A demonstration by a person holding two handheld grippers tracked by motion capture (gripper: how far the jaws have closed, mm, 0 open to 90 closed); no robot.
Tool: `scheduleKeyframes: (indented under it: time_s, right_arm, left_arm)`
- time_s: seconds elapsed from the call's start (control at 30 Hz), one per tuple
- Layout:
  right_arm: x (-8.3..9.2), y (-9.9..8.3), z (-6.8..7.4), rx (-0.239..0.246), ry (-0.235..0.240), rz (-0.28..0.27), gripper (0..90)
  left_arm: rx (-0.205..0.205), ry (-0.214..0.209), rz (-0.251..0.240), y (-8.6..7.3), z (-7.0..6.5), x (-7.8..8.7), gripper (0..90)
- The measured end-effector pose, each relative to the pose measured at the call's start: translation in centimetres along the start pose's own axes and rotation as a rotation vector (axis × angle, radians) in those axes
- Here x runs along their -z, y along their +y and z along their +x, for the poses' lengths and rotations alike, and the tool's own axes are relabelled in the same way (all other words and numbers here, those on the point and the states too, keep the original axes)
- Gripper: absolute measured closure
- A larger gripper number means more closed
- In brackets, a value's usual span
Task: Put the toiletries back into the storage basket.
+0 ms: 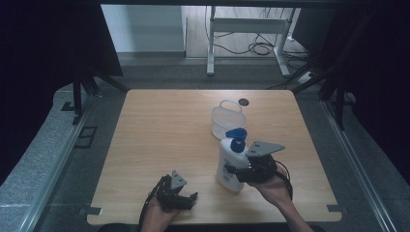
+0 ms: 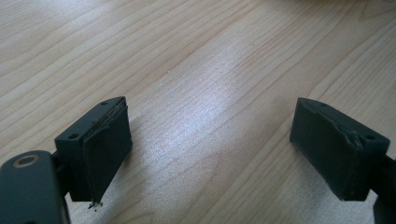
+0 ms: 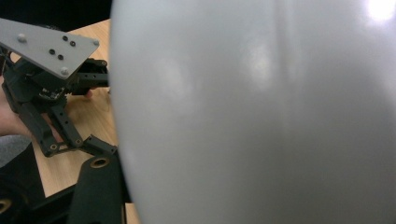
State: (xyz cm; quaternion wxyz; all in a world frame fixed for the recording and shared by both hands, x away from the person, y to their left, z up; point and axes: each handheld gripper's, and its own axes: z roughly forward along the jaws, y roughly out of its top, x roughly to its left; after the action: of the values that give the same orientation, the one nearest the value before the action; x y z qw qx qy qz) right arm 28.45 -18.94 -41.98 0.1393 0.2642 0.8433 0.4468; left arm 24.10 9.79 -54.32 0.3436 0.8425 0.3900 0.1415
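Left gripper [image 1: 186, 197] sits low at the near table [image 1: 159, 130] edge, jaws spread wide over bare wood. Right gripper [image 1: 231, 170] is clenched on the white bottle [image 1: 231, 164] with a blue cap, which stands upright right of centre. White basket [image 1: 228, 118] just behind the bottle.

one white bottle [image 1: 231, 164], one white basket [image 1: 227, 119], two grippers, one table [image 1: 159, 140].
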Motion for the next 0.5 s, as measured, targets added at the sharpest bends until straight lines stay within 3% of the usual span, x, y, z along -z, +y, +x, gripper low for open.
scheduleKeyframes:
  time_s: [0.5]
  right_arm:
    - [0.1, 1.8, -2.1, 0.027, 0.015, -0.001, 37.2]
  left_arm:
    - [-0.004, 0.002, 0.001, 0.0, 0.0, 0.0, 12.0]
